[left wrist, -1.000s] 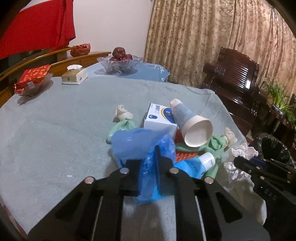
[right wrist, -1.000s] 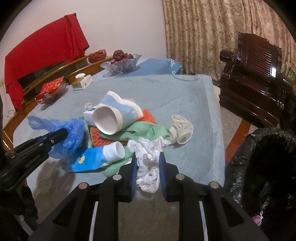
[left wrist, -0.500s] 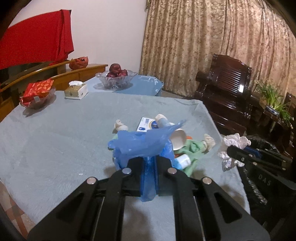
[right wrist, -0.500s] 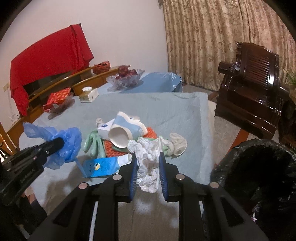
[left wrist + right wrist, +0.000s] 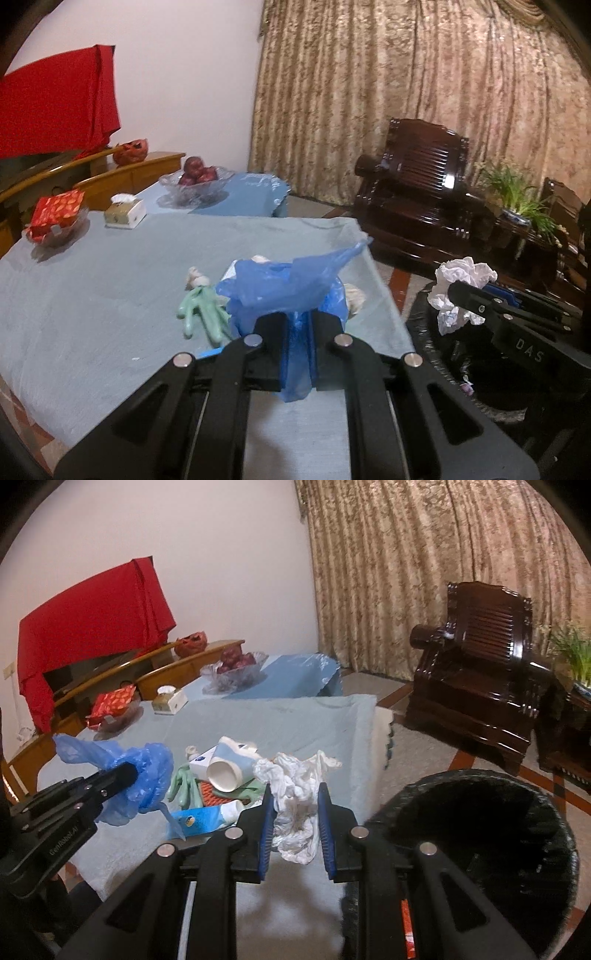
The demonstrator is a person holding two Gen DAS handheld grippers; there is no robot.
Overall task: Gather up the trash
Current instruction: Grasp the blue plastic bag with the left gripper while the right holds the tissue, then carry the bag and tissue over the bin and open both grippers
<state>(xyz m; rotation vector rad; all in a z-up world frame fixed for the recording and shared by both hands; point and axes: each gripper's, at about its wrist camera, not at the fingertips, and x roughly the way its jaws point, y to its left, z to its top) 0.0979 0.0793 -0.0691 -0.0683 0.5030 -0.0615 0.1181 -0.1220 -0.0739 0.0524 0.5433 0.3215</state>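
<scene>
1. Both grippers have risen off the table since the earlier frames and swung toward the black-lined bin (image 5: 480, 849); trash pile now looks smaller and farther below, bin fills more of right wrist view.
2. Left gripper (image 5: 297, 354): fingers pinching a blue plastic bag (image 5: 288, 291), pads nearly together on the thin film. Bag bunches above the pads, a tail hangs below them. Held in air above the near part of the table.
3. Same left gripper seen from right wrist view at far left (image 5: 125, 775), blue bag wrapped round its tip.
4. Right gripper (image 5: 295, 827): fingers pinching a crumpled white tissue (image 5: 295, 797), blue pads pressed on both sides, wad bulges above and hangs below. It sits over the table's right edge, just beside bin rim.
5. Left wrist view shows the tissue at right, above the bin mouth (image 5: 461, 288).
6. Left on the table (image 5: 295, 720), blue-grey cloth cover, near its right edge: paper cup (image 5: 229, 771) lying on its side, small white-blue box (image 5: 201, 762) behind it, green rubber gloves (image 5: 201, 314), red mesh piece (image 5: 208, 794), blue tube with white cap (image 5: 207, 818) at the near edge.
7. Far left corner: tissue box (image 5: 125, 212), red packet in dish (image 5: 55, 218). Glass fruit bowl (image 5: 195, 181) on blue-covered surface beyond far edge.
8. Dark wooden armchair (image 5: 417, 195) beyond the right edge, apart from table.
</scene>
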